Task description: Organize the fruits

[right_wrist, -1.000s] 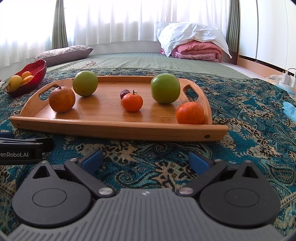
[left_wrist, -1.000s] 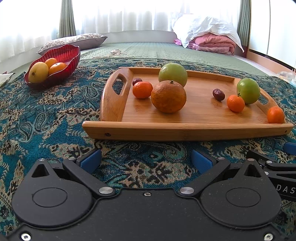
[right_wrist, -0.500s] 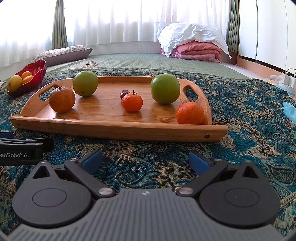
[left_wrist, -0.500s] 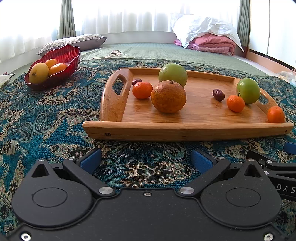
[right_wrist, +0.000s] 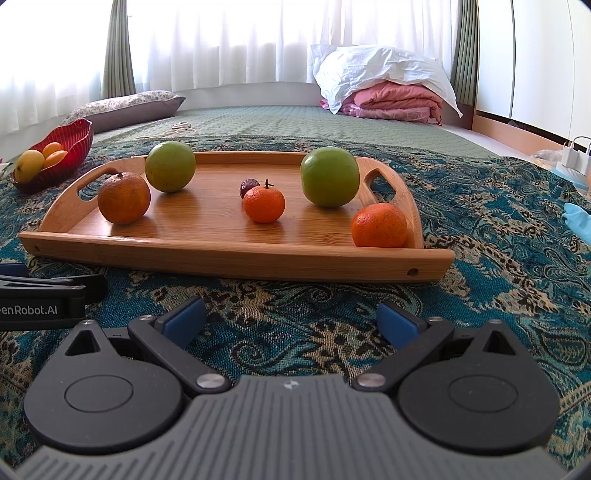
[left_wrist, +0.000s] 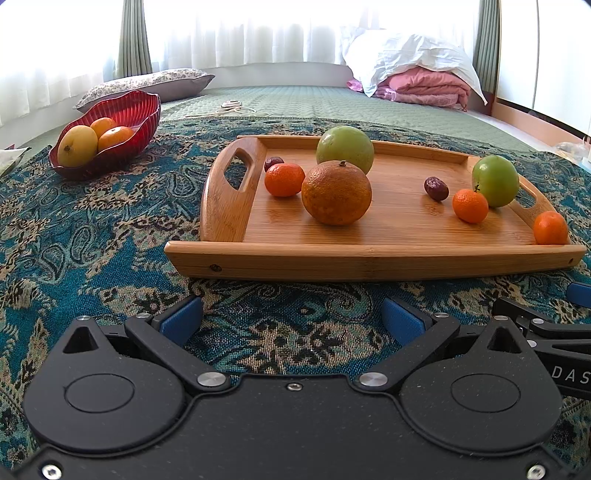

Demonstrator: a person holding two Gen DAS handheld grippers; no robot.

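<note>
- Both tongs sit low over the patterned cloth (left_wrist: 92,236), just short of the tray's near rim; left gripper (left_wrist: 291,321) is spread wide with nothing between its blue pads (left_wrist: 183,319); right gripper (right_wrist: 291,321) is released too, pads apart and bare
- Wooden tray (left_wrist: 369,258) lies flat on the cloth, straight ahead of both grippers, and carries most of the fruit
- From the left wrist view: a big orange (left_wrist: 336,192) stands near the middle-left, a green fruit (left_wrist: 345,147) just behind it; a small mandarin (left_wrist: 284,180) sits to its left, a dark date (left_wrist: 273,163) just beyond that by the left handle
- Over on the right: a second date (left_wrist: 436,188), a stemmed mandarin (left_wrist: 470,205) beside it, another green fruit (left_wrist: 495,180) just behind; one more mandarin (left_wrist: 550,228) is tucked into the near right corner against the handle
- Far left, well apart from the tray, a red bowl (left_wrist: 129,110) holds a yellow fruit (left_wrist: 77,146) and two oranges (left_wrist: 114,136)
- Beyond the cloth, a green quilt (left_wrist: 332,103); a pillow (left_wrist: 147,83) far left, white and pink bedding (left_wrist: 413,74) piled far right, curtains (left_wrist: 240,33) bright behind
</note>
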